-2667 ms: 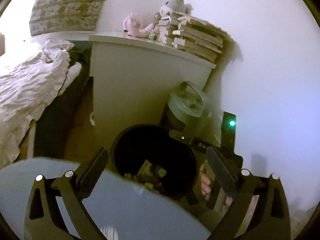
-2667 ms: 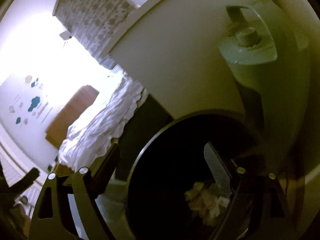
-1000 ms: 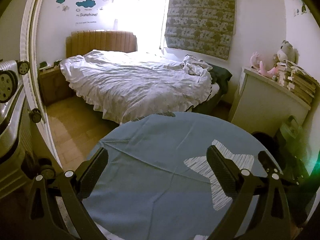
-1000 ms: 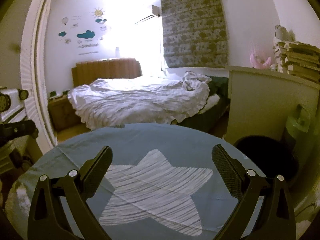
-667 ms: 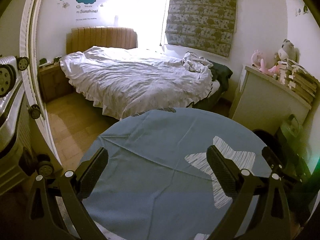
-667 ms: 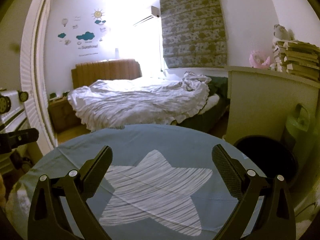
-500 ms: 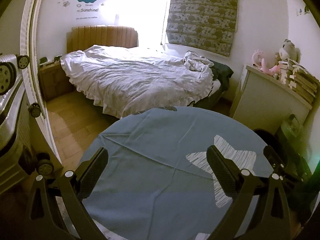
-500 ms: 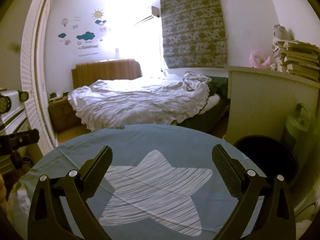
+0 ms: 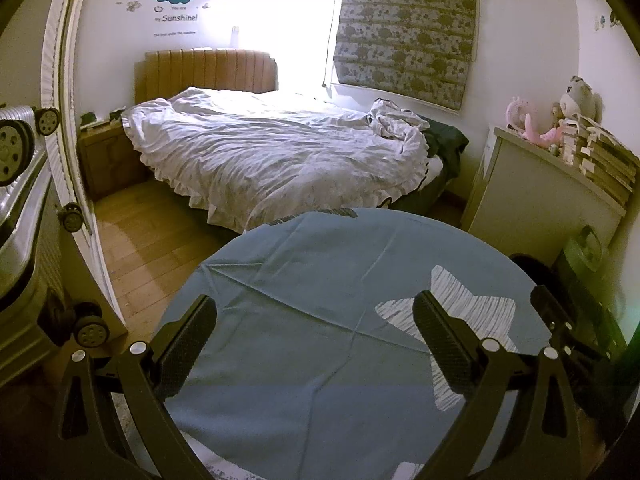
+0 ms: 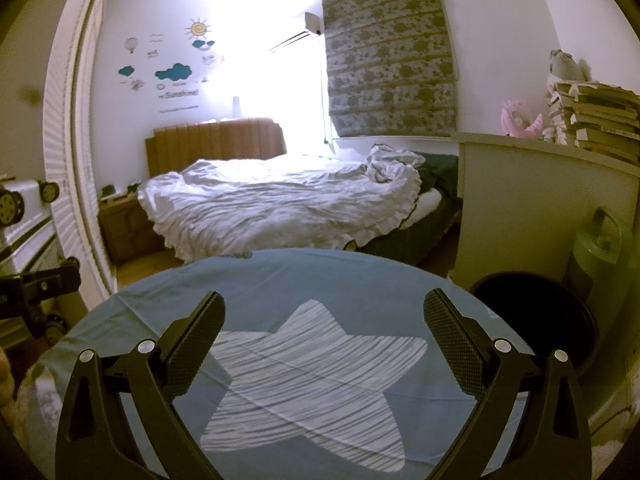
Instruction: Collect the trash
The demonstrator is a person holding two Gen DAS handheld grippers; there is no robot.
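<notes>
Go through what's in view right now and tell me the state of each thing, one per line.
left gripper: open, holding nothing
right gripper: open, holding nothing
round table: covered by a blue cloth with a white star, nothing lying on it
trash bin: upright beside the table, uncovered, inside too dark to see
bed: unmade, white cover rumpled
window blind: lowered

We see a matt blue cloth (image 10: 280, 292) over the round worktop, creased along fold lines, with a pale streaked star print (image 10: 312, 376). The fingers (image 10: 196, 344) look like black plastic with a fine rough grip texture. The bed cover (image 9: 260, 152) is rumpled white cloth, its headboard (image 9: 208, 70) ribbed and padded. The floor (image 9: 148, 240) is smooth wood with a soft sheen. The bin (image 10: 536, 320) looks dark and matt.
</notes>
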